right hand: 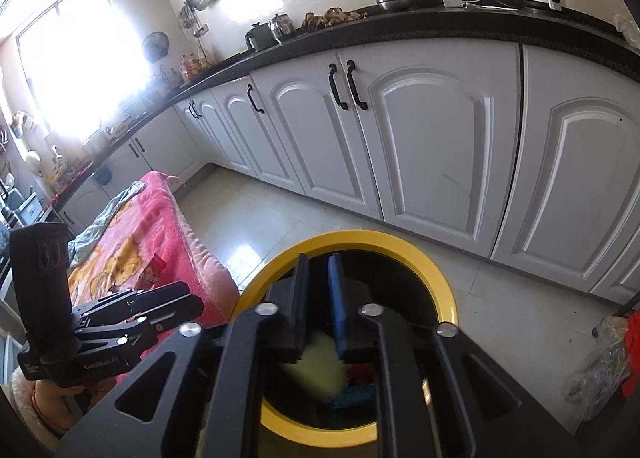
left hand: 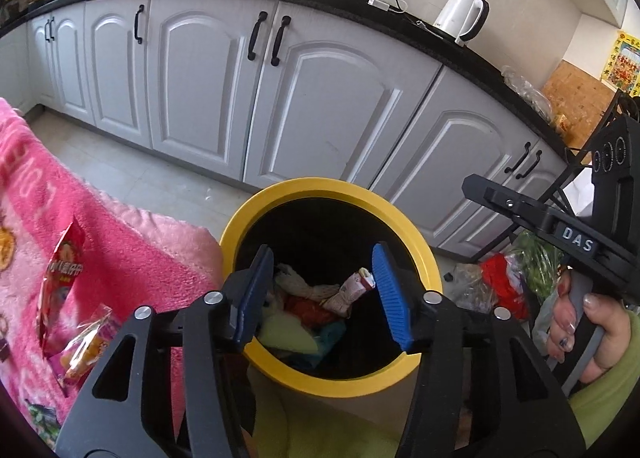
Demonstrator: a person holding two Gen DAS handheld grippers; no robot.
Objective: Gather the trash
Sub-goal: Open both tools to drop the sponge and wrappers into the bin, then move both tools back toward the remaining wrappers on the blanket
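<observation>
Left wrist view showed the left gripper (left hand: pixel 320 286) half open and empty over the yellow-rimmed bin (left hand: pixel 240 226) at lower centre; the right gripper (right hand: pixel 318 298) stood slightly parted, empty.

Right gripper (right hand: pixel 318 298) fingers slightly parted, above yellow-rimmed bin (right hand: pixel 436 270)

A pink blanket (left hand: pixel 120 242) covers the bed; snack wrappers (left hand: pixel 64 282) lie near its edge beside the floor-standing bin (left hand: pixel 240 226).
</observation>
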